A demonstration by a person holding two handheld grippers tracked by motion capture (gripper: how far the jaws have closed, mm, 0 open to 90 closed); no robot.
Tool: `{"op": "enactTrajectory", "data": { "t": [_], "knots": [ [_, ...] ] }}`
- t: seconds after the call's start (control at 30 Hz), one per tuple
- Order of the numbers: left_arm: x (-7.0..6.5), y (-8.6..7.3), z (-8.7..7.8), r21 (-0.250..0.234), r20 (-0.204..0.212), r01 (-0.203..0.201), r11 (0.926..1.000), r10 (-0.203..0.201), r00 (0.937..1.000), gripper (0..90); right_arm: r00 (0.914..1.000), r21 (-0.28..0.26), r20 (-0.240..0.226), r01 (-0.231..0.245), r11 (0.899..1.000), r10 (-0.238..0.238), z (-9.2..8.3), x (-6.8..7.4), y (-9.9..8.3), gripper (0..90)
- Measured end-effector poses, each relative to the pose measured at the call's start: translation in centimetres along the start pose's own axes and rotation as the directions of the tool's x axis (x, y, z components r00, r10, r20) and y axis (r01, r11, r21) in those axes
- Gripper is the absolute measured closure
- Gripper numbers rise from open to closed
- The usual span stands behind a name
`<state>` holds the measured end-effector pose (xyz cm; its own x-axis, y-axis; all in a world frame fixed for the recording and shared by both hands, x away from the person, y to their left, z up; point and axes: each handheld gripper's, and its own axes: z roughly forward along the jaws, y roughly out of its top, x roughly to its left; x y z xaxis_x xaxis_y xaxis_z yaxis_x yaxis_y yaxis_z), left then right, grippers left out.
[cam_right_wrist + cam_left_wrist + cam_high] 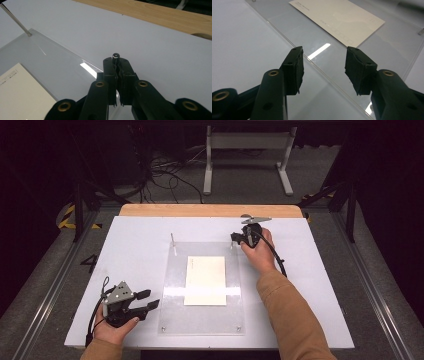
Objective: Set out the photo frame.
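Note:
A clear acrylic plate [202,320] lies flat on the white table, with a cream card [205,280] in its middle. Thin metal pins stand at its two far corners. My right gripper [235,238] is at the far right corner. In the right gripper view, my right gripper [116,61] is shut on that corner's metal pin [115,55], whose rounded top sticks out above the pads. The far left pin [15,18] stands free. My left gripper [150,299] rests at the near left of the plate. In the left gripper view, my left gripper [324,53] is open with nothing between its jaws, aimed over the plate's edge [294,27] towards the card [337,17].
A wooden strip [210,210] runs along the table's far edge. Small screws [238,329] mark the plate's near corners. Beyond the table, cables [165,175] and a white metal stand [247,142] sit on the floor. Bare white table surface [130,255] lies either side of the plate.

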<state>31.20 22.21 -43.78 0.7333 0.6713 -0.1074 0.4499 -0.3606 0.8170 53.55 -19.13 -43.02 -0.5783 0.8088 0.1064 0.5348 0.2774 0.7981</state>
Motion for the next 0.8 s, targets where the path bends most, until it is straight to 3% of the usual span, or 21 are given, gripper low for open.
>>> {"op": "enactTrajectory", "data": {
  "t": [0.17,0.37,0.53,0.67,0.73,0.8],
  "knots": [
    [-0.1,0.2,-0.1,-0.016,0.003,0.002,0.9999,-0.002,1.0000,48.7,0.9992,0.027,-0.014,-0.037,0.999,0.037,0.3,-0.4,0.5,85.5],
    [0.1,0.1,-0.3,-0.018,-0.002,0.001,0.9998,-0.001,1.0000,48.4,0.9952,0.017,-0.054,-0.081,0.997,0.082,0.7,-1.2,0.6,85.6],
    [0.4,-0.3,-0.8,-0.009,-0.029,-0.004,1.0000,0.003,0.9996,48.2,0.9890,0.014,-0.091,-0.116,0.993,0.116,0.9,-1.9,0.5,85.5],
    [0.4,-0.5,-1.3,-0.008,-0.043,-0.019,0.9998,0.018,0.9989,47.1,0.9874,0.028,-0.096,-0.124,0.992,0.126,1.0,-2.0,0.7,85.6],
    [0.2,-0.6,-1.2,-0.002,-0.042,-0.037,0.9993,0.037,0.9984,43.4,0.9862,0.027,-0.098,-0.131,0.991,0.133,1.0,-2.1,0.7,85.5],
    [0.0,-0.7,-0.9,0.014,-0.047,-0.069,0.9975,0.070,0.9964,33.3,0.9851,0.025,-0.099,-0.139,0.990,0.141,1.1,-2.1,0.7,85.6]
  ]
}}
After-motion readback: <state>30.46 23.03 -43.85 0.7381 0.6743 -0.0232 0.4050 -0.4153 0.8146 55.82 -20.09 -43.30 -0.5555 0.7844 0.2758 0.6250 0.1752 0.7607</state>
